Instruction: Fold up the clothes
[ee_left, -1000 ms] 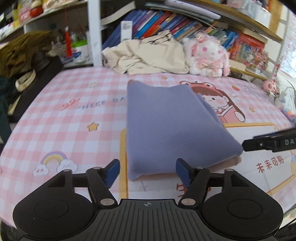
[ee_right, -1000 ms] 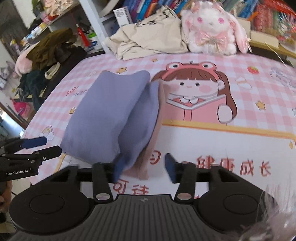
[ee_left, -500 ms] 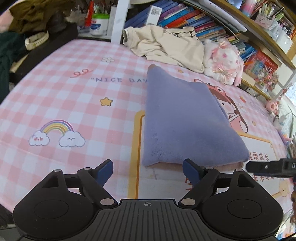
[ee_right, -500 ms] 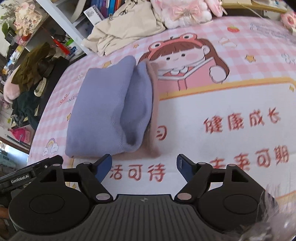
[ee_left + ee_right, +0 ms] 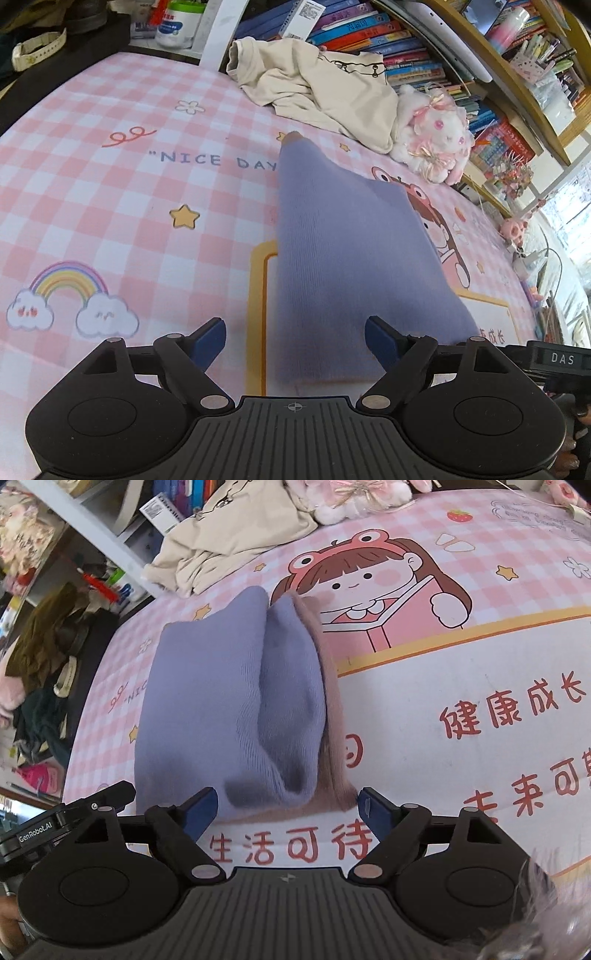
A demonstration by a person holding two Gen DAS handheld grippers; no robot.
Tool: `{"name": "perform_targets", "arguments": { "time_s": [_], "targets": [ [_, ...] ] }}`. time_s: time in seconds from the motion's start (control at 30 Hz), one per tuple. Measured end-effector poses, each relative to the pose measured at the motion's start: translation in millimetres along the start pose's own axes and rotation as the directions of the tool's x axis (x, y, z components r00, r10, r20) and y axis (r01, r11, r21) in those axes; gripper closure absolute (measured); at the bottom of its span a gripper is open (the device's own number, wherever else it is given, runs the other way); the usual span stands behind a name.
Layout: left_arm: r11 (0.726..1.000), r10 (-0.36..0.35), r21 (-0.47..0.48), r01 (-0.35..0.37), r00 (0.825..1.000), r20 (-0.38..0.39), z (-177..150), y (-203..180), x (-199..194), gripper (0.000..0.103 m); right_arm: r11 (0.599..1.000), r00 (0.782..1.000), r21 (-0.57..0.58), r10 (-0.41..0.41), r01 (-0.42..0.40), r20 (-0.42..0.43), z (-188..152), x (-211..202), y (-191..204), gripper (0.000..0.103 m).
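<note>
Left gripper (image 5: 294, 341) and right gripper (image 5: 287, 810), jaws just opened wide, empty; folded purple garment (image 5: 229, 701) lies released on bedsheet (image 5: 110, 206).

A pink checked sheet (image 5: 92, 206) covers the bed. It has a rainbow with two clouds (image 5: 70, 295) near the left side, a yellow star (image 5: 184, 217), and the words "NICE DAY" (image 5: 218, 160). A cartoon girl in a frog hat (image 5: 369, 579) is drawn on it too, with red Chinese writing (image 5: 513, 709) nearer. At the far side sits a white and pink toy bunny (image 5: 436, 133). Behind it is a shelf full of books (image 5: 373, 33). A white tub with a green lid (image 5: 179, 22) stands far left.
</note>
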State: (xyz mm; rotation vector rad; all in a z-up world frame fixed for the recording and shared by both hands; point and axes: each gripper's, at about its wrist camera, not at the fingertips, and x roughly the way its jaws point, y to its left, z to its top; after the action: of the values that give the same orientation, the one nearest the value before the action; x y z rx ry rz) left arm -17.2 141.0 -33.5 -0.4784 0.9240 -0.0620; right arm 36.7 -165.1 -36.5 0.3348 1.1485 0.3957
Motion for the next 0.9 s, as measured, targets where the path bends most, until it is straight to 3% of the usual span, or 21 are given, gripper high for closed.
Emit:
{"name": "perform_targets", "arguments": {
  "time_s": [0.3,0.47,0.53,0.6,0.67,0.77,0.83,0.9],
  "targets": [
    [1.0,-0.008,-0.018,0.007,0.999,-0.048,17.0,1.6,24.9,0.019,1.0,1.0,0.003,0.009,-0.009,0.015,24.6,10.5,-3.2,0.019],
    [0.995,-0.048,-0.093,0.043,0.997,-0.06,21.9,9.1,33.5,0.019,0.997,0.998,0.063,0.048,-0.046,-0.027,37.0,25.0,-14.1,0.023],
    [0.991,-0.066,-0.124,0.057,0.996,-0.064,23.4,12.6,37.1,0.02,0.994,0.996,0.092,0.071,-0.067,-0.044,38.4,31.2,-17.7,0.036],
    [0.985,-0.09,-0.154,0.079,0.993,-0.07,24.6,15.0,41.4,0.025,0.992,0.995,0.102,0.083,-0.078,-0.047,38.4,35.1,-18.5,0.039],
    [0.978,-0.12,-0.182,0.106,0.99,-0.071,26.0,16.2,45.4,0.036,0.991,0.995,0.106,0.092,-0.086,-0.046,38.3,38.5,-18.8,0.04],
    [0.967,-0.155,-0.217,0.134,0.985,-0.081,26.5,15.0,51.2,0.046,0.995,0.996,0.07,0.079,-0.076,-0.031,36.4,38.0,-14.3,0.055],
    [0.985,-0.112,-0.141,0.1,0.991,-0.078,25.5,1.6,47.1,0.05,0.998,0.999,-0.049,0.037,-0.037,0.007,29.2,30.5,-0.1,0.072],
    [0.998,-0.052,-0.026,0.05,0.996,-0.078,22.6,-17.6,39.7,0.053,0.978,0.998,-0.206,-0.014,0.027,0.063,18.0,20.0,18.7,0.078]
  ]
}}
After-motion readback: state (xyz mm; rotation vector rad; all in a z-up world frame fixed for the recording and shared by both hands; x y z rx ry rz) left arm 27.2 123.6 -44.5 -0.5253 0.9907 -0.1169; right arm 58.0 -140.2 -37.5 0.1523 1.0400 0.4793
